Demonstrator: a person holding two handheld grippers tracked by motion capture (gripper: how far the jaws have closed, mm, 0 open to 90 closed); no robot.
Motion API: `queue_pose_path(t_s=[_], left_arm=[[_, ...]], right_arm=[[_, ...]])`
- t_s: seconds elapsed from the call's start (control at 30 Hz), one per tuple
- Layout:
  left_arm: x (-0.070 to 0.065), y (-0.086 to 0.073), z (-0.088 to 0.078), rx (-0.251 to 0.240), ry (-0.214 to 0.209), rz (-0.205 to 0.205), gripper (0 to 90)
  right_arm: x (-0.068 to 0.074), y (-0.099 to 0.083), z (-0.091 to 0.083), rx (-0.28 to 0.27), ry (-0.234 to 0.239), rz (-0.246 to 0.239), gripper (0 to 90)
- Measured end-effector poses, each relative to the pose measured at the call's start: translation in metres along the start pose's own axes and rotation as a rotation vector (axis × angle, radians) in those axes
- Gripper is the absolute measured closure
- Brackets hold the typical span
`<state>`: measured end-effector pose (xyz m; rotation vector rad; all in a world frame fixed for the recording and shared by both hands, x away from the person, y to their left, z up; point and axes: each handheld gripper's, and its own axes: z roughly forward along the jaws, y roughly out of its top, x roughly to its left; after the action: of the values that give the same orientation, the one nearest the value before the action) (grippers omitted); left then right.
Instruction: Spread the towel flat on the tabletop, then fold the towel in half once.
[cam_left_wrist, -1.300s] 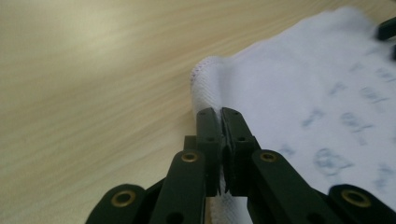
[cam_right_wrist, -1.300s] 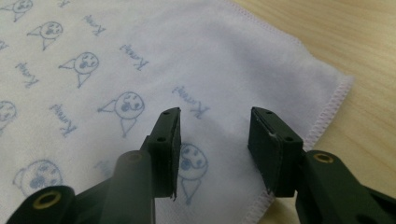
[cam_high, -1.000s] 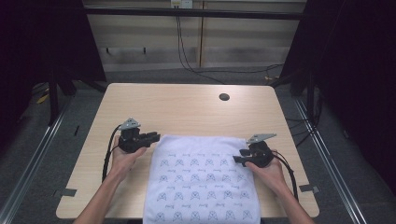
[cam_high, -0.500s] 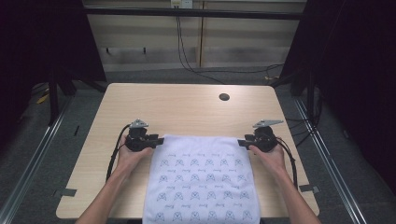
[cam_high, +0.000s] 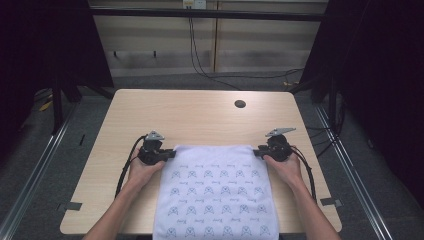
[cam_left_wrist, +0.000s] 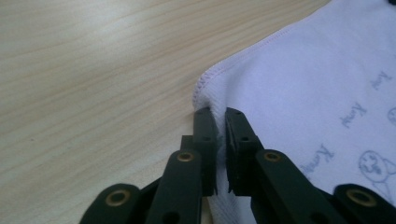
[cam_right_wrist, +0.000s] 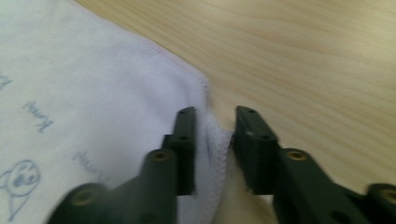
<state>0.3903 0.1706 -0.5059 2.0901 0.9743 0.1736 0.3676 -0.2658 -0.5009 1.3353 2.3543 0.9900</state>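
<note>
Left tongs have just closed, pinching the towel's far corner. Right tongs are closing around the other corner, gap remaining.

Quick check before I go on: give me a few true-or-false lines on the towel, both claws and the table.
1. The left claw pinches the towel at a far corner. True.
2. The right claw is clamped tight on the towel. False: its jaws have just been closing, with the towel's edge between them, but a gap remains.
3. The towel is plain white. False: it carries small printed figures.
4. The towel's near edge hangs over the table. True.
5. A cup stands on the table. False: there is only a dark round hole.
</note>
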Motion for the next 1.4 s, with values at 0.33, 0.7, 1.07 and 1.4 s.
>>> queue_pose_path(t_s=[0.33,0.7,1.07,1.4], left_arm=[[0.013,0.020,-0.020,-0.099,-0.038,-0.042,86.1],[0.023,0.067,-0.057,-0.227,-0.022,-0.042,86.0],[0.021,0.115,-0.079,-0.303,-0.013,-0.010,85.8],[0.020,0.156,-0.109,-0.402,-0.024,-0.014,85.8]], right_arm=[[-0.004,0.020,-0.012,-0.088,0.095,0.042,83.8],[-0.018,0.066,-0.047,-0.236,0.116,0.064,83.8],[-0.027,0.118,-0.083,-0.324,0.070,0.049,83.8],[-0.032,0.159,-0.121,-0.424,0.051,0.028,84.0]])
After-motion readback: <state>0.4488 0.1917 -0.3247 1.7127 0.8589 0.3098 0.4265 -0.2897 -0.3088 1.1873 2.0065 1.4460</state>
